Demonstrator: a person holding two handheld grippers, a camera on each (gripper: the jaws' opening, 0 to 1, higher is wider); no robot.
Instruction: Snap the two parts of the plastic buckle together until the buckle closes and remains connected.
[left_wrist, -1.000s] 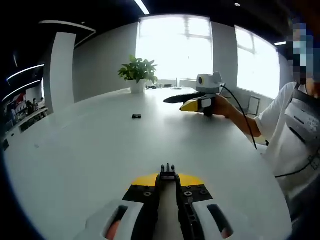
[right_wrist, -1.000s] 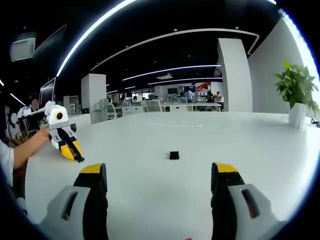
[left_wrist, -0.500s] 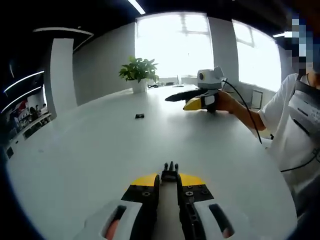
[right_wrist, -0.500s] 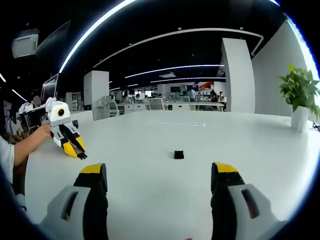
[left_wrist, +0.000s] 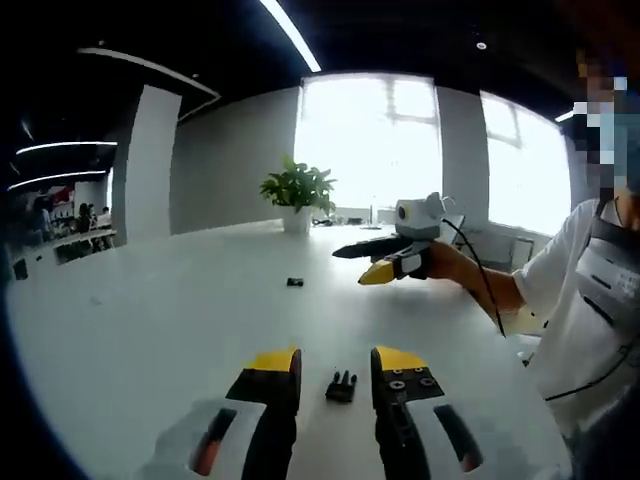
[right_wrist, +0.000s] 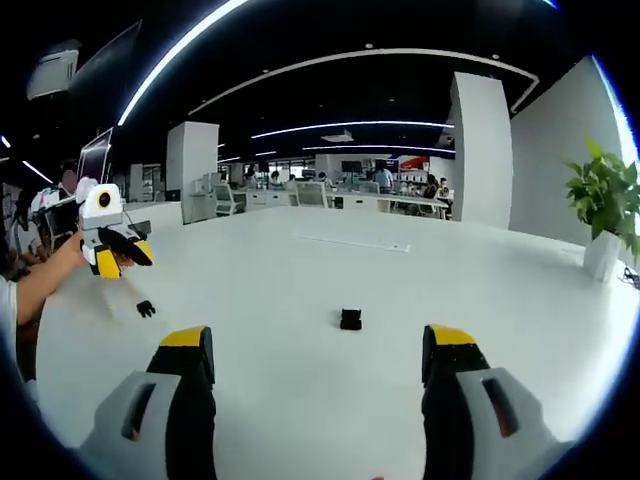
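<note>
black pronged plastic buckle half (left_wrist: 341, 385) now lies released on the white table (left_wrist: 150, 330) between the left gripper (left_wrist: 335, 374)'s parted jaws; socket half (right_wrist: 350, 319) waits ahead of the open-jawed right gripper (right_wrist: 318, 350), unjoined.

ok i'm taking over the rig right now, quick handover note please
Left gripper: open, lifted off the table, holding nothing.
Right gripper: open, empty, above the table.
Pronged buckle part lies loose on the white table between the left gripper's jaws.
Socket buckle part lies apart, further out, ahead of the right gripper.
Done: nothing joined.
Left: pick up each part, line them up, snap shut.
</note>
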